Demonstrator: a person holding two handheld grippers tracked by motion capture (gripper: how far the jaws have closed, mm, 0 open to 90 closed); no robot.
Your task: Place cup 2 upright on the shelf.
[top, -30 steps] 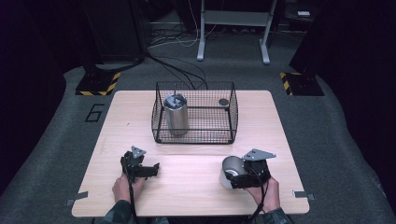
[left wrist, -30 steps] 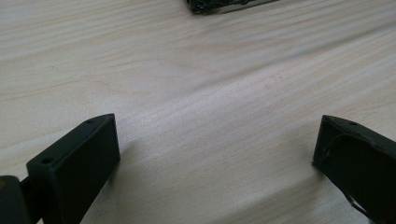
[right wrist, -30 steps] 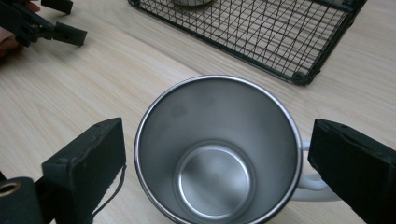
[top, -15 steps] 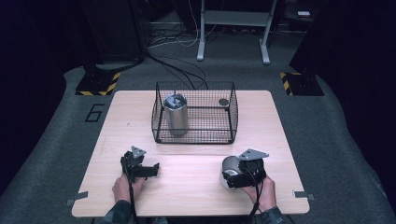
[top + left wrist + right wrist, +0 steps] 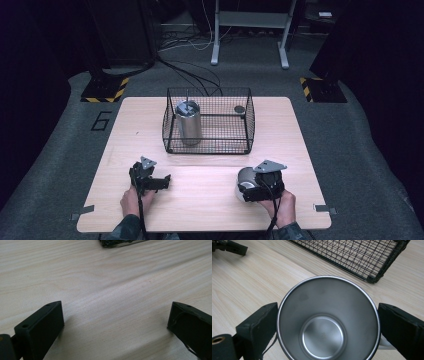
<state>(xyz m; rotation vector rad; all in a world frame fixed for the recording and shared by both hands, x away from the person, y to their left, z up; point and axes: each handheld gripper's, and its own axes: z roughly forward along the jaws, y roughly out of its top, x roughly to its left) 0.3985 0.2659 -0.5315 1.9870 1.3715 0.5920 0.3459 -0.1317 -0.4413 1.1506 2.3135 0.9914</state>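
Observation:
A steel cup (image 5: 245, 180) stands on the wooden table (image 5: 200, 205) at the front right. My right gripper (image 5: 251, 188) is shut on it, and in the right gripper view one black jaw presses each side of the cup's rim (image 5: 328, 277). The cup is empty inside. My left gripper (image 5: 159, 182) rests at the front left, open, with only bare wood between its jaws (image 5: 116, 315). It appears again far off as the left gripper (image 5: 229, 247) in the right gripper view.
A black wire basket (image 5: 207, 146) sits at the table's centre back, and its corner (image 5: 374, 277) is just beyond the cup. Inside stand a tall steel canister (image 5: 188, 121) at the left and a small dark object (image 5: 239, 109) at the back right.
My right gripper and the cup have slid slightly to the left and nearer the front edge. The left gripper has not moved.

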